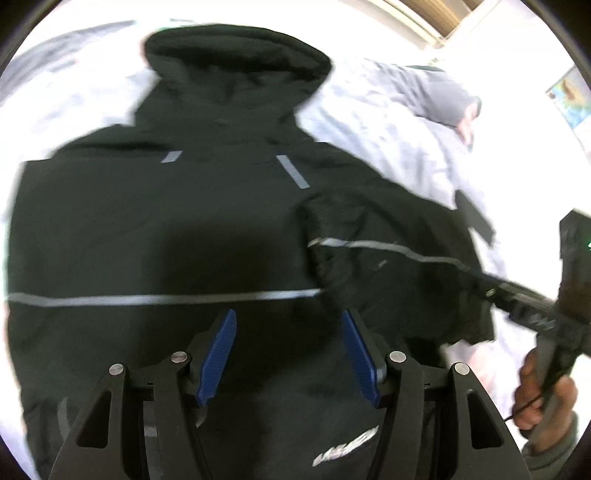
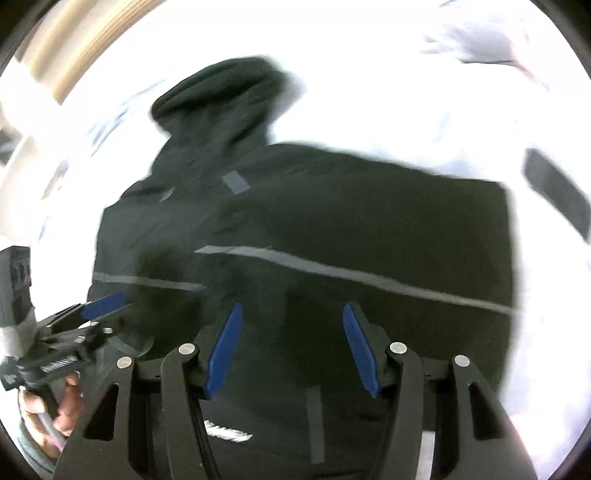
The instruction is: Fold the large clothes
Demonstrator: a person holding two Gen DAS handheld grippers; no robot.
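A black hooded jacket with grey reflective stripes lies flat on white bedding, hood at the far end. One sleeve lies folded in over its right side. My left gripper hovers open over the jacket's lower part, nothing between its blue pads. The right wrist view shows the same jacket under my right gripper, also open with nothing between its pads. In the left wrist view, the right gripper sits at the folded sleeve's outer edge. The left gripper shows at the jacket's left edge.
A grey garment lies bunched on the bedding at the far right. A short black strip lies on the bedding right of the jacket. A wooden panel runs behind the bed. A person's hand grips the right tool.
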